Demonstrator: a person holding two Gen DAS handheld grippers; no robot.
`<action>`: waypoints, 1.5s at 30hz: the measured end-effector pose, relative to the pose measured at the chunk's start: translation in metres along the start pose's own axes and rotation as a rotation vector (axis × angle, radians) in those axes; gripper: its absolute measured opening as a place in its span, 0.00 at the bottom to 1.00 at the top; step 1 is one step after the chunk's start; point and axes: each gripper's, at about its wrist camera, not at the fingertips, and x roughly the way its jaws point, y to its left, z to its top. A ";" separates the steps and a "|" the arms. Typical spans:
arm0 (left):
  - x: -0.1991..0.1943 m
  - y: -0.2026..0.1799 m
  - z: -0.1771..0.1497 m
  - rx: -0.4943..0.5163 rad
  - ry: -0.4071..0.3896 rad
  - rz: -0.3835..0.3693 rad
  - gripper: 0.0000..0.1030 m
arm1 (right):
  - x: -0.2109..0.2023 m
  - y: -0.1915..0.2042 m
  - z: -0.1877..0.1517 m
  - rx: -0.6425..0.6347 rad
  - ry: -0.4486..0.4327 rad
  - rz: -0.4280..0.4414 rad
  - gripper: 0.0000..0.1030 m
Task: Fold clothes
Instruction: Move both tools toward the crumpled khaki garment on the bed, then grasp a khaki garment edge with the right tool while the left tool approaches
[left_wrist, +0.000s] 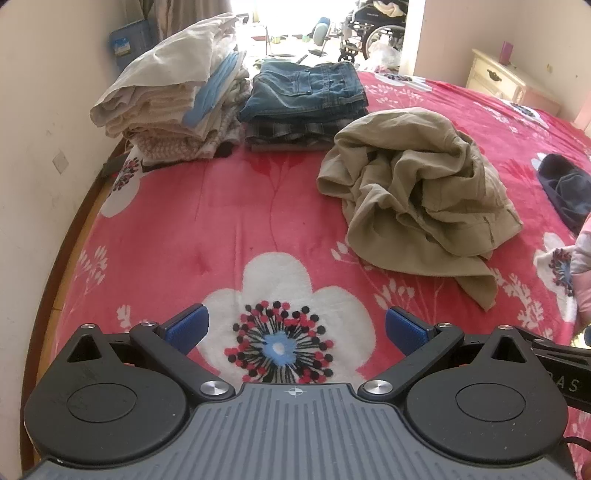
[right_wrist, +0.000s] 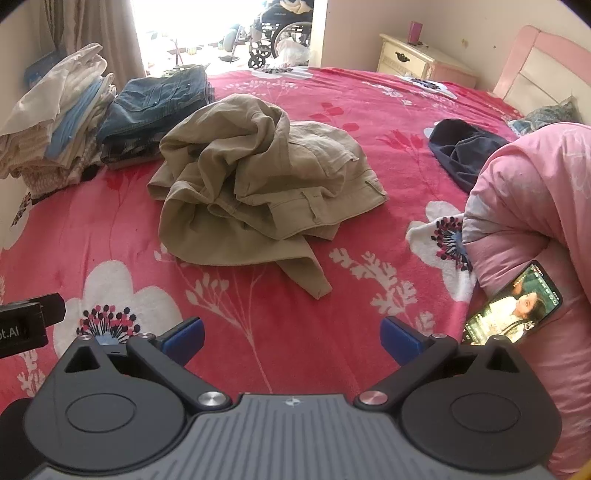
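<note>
With the left gripper (left_wrist: 295, 326) and right gripper (right_wrist: 291, 336) both spread wide and empty, the crumpled khaki trousers (right_wrist: 258, 177) lie mid-bed on the floral blanket (right_wrist: 369, 229), probably soft, limp and light, best pinched at the waistband (right_wrist: 332, 201).

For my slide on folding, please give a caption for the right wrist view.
Open right gripper above a red floral blanket, facing crumpled khaki trousers, folded stacks behind.
</note>
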 end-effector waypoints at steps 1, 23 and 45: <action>0.000 0.000 0.000 0.002 0.004 0.005 1.00 | 0.000 0.000 -0.001 0.000 0.000 -0.001 1.00; -0.002 0.011 -0.001 0.003 -0.006 -0.025 1.00 | -0.002 0.001 -0.004 0.020 -0.029 0.000 1.00; 0.070 -0.084 0.073 0.180 -0.167 -0.235 0.99 | 0.112 -0.116 0.068 0.228 -0.042 0.079 0.95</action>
